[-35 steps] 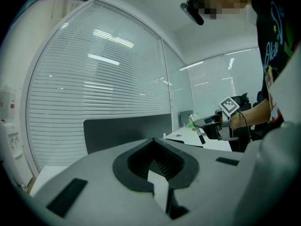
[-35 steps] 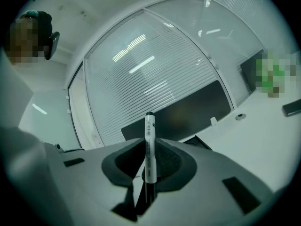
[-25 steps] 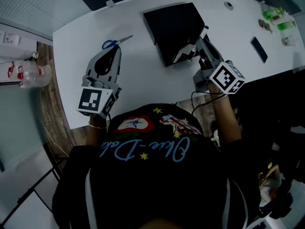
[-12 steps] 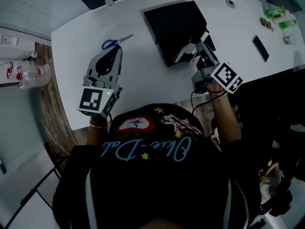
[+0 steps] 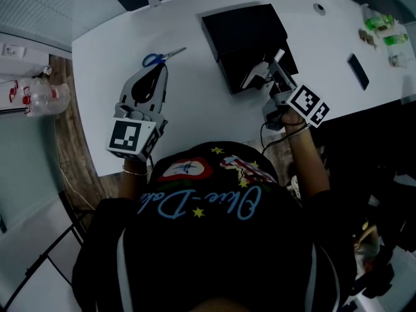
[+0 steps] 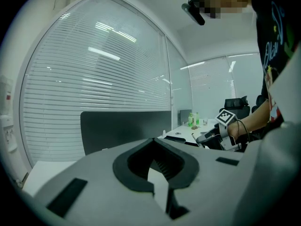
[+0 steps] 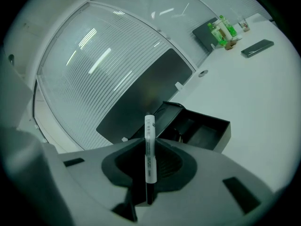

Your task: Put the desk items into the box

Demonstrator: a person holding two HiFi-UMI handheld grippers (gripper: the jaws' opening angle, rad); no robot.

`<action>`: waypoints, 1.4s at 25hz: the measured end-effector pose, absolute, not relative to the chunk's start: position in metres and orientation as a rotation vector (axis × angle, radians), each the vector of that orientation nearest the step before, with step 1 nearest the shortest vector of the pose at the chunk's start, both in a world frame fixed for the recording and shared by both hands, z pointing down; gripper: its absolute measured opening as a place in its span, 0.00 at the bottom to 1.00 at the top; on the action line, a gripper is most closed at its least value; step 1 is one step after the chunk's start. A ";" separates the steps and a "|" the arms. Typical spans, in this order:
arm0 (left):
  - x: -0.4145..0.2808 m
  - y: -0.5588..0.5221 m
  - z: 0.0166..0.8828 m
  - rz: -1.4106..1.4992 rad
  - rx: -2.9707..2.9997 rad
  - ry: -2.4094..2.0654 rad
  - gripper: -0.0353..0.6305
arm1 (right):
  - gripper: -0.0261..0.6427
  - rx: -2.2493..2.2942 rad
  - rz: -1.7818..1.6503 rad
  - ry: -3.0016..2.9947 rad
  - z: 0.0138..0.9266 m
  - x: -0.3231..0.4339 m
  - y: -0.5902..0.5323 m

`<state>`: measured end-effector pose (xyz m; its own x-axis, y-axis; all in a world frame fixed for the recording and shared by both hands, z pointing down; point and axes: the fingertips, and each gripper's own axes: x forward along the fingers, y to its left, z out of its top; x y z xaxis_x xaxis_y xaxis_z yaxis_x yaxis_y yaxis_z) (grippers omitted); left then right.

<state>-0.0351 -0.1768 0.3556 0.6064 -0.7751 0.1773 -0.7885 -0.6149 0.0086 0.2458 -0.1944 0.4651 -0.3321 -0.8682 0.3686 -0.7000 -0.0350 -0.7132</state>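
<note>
**Head view.** The white desk [image 5: 195,109] carries an open black box [image 5: 244,31] at its far middle. The right gripper [image 5: 272,67] points into the near right corner of the box, with its jaw tips over the box's edge. The left gripper [image 5: 160,70] rests over the desk well to the left of the box, its jaws drawn together to a point. Blue-handled scissors [image 5: 158,58] lie on the desk just beyond the left jaw tips. Whether the tips touch the scissors cannot be told.

**Left gripper view.** The jaws meet at the tips and nothing stands between them. The right gripper shows in the distance at the right, beside the box.

**Right gripper view.** The jaws are closed on a pen [image 7: 149,149], which has a white barrel and a dark lower end. The pen stands upright between the pads, and its white upper end rises clear above the jaw tips. The box lies directly beyond the jaws, its open compartment behind and to the right of the pen's upper end.
</note>
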 end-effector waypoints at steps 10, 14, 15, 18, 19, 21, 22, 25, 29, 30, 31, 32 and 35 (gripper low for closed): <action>-0.037 -0.177 0.357 0.223 2.719 -1.354 0.06 | 0.15 -1.700 -1.393 1.928 0.480 0.251 -0.200; -0.037 -0.177 0.358 0.223 2.710 -1.360 0.06 | 0.15 -1.680 -1.447 1.882 0.489 0.252 -0.200; -0.038 -0.177 0.359 0.223 2.708 -1.362 0.06 | 0.15 -1.678 -1.459 1.872 0.491 0.253 -0.200; -0.039 -0.177 0.359 0.227 2.704 -1.366 0.06 | 0.15 -1.684 -1.486 1.838 0.496 0.254 -0.200; -0.039 -0.177 0.359 0.228 2.702 -1.368 0.06 | 0.15 -1.685 -1.495 1.823 0.498 0.255 -0.200; -0.040 -0.177 0.359 0.227 2.698 -1.373 0.06 | 0.15 -1.684 -1.514 1.790 0.501 0.256 -0.201; -0.041 -0.177 0.359 0.228 2.696 -1.375 0.07 | 0.15 -1.684 -1.521 1.778 0.503 0.256 -0.202; -0.041 -0.177 0.360 0.229 2.697 -1.379 0.06 | 0.15 -1.693 -1.531 1.765 0.505 0.257 -0.202; -0.041 -0.176 0.360 0.228 2.695 -1.381 0.06 | 0.15 -1.701 -1.539 1.748 0.506 0.258 -0.203; -0.041 -0.176 0.360 0.227 2.696 -1.382 0.06 | 0.15 -1.702 -1.541 1.742 0.506 0.259 -0.203; -0.041 -0.175 0.360 0.227 2.696 -1.383 0.06 | 0.15 -1.704 -1.543 1.735 0.507 0.259 -0.203; -0.042 -0.175 0.360 0.228 2.695 -1.386 0.06 | 0.15 -1.705 -1.544 1.729 0.507 0.260 -0.203; -0.045 -0.177 0.361 0.244 2.673 -1.409 0.06 | 0.15 -1.709 -1.546 1.720 0.508 0.261 -0.204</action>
